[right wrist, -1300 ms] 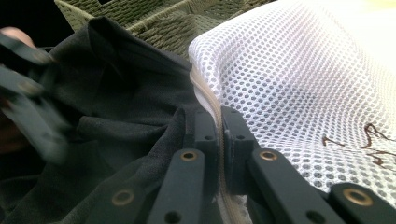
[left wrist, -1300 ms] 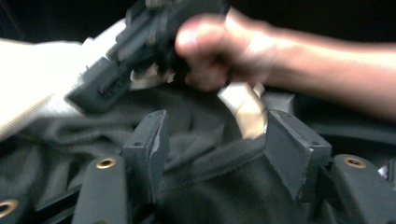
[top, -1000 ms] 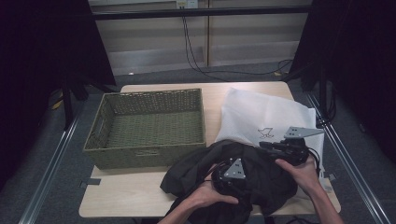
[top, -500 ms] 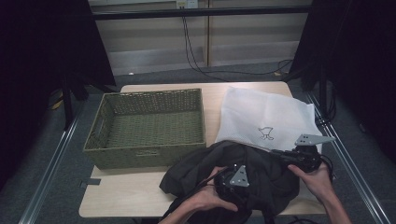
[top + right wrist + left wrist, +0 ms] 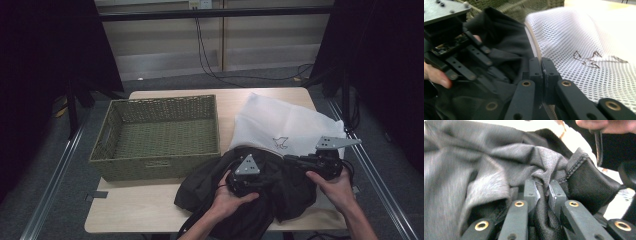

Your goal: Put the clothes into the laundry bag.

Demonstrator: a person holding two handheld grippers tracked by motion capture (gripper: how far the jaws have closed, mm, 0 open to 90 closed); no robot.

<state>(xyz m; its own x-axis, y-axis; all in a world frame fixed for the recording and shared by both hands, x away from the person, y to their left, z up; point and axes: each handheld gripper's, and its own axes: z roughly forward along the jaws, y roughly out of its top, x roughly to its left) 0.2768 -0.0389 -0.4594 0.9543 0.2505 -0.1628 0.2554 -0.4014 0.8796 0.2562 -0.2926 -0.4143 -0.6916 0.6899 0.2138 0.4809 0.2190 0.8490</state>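
Both my hands low at table's near edge. L gripper point(image 5: 543, 192) just closed, pinching dark garment point(image 5: 260, 190); R gripper point(image 5: 541, 67) clamps mesh bag point(image 5: 584, 42) edge, garment beside.

The left gripper point(image 5: 543, 192) has just been closing its jaws, and a fold of the dark grey garment point(image 5: 474, 167) is pinched between them. Right of the fold, a stitched hem point(image 5: 577, 162) stands up. Above it shows a hand point(image 5: 606, 125).
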